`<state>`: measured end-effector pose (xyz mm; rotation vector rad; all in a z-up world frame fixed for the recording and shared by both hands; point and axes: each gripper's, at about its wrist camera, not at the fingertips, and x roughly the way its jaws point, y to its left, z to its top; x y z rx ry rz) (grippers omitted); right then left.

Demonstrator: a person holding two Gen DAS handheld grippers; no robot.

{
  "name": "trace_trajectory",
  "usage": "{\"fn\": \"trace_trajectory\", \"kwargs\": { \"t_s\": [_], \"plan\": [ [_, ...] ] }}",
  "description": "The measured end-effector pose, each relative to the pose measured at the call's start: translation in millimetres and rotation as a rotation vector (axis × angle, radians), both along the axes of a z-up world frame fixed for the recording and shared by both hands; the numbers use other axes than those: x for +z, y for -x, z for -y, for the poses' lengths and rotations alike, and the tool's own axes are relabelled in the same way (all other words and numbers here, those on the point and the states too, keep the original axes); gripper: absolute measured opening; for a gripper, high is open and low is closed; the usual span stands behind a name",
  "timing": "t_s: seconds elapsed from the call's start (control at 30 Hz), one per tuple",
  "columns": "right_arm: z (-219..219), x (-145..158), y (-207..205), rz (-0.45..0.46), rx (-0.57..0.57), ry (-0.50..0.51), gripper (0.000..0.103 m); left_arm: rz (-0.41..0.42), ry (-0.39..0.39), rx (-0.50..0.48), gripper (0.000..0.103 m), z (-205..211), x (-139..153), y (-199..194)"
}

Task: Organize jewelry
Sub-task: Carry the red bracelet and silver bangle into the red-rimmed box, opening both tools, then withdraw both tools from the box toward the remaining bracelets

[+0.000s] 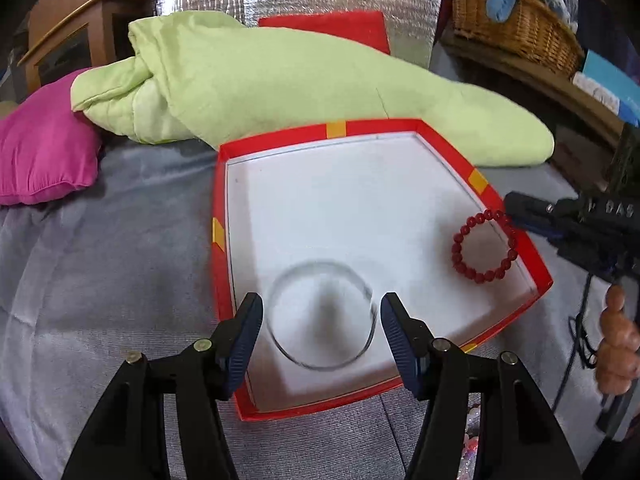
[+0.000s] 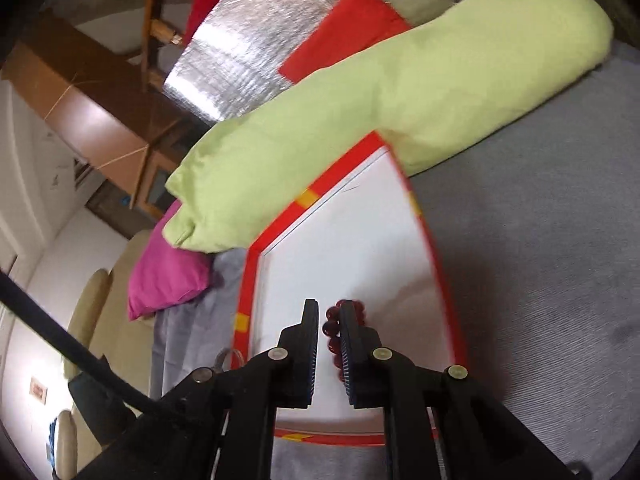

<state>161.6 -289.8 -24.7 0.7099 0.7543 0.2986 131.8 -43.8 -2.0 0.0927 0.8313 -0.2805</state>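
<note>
A red box lid with a white inside (image 1: 516,216) lies on the grey bed cover. A clear glass bangle (image 1: 288,354) lies flat in its near part. My left gripper (image 1: 322,310) is open, its fingers on either side of the bangle and apart from it. A red bead bracelet (image 1: 484,246) lies at the lid's right side. My right gripper (image 1: 520,210) comes in from the right, its tips at the bracelet's far edge. In the right wrist view the right gripper (image 2: 329,312) is nearly closed with a narrow gap, above the bracelet (image 2: 332,330), which lies partly under its right finger on the lid (image 2: 436,252).
A light green quilt (image 1: 280,80) lies behind the lid, with a pink cushion (image 1: 44,148) to the left and a red item (image 1: 332,24) behind. A wicker basket (image 1: 516,24) stands on a shelf at the right. Some sparkly jewelry (image 1: 472,440) lies near the lid's front right.
</note>
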Motion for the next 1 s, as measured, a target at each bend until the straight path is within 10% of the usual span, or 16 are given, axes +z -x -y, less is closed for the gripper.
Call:
{"fn": "trace_trajectory", "kwargs": {
  "t_s": [0.1,0.47,0.8,1.0],
  "plan": [
    [10,5,7,0.009,-0.039,0.006,0.053,0.002,-0.017,0.005,0.065,1,-1,3],
    [1,31,42,0.024,0.01,0.183,0.052,0.039,-0.058,-0.025,0.065,-5,13,37],
    [-15,0,87,-0.153,0.125,0.27,0.039,0.008,-0.086,-0.096,0.065,4,13,89],
    [16,-11,97,-0.162,0.016,0.177,0.034,-0.011,-0.056,-0.051,0.065,-8,13,90]
  ]
}}
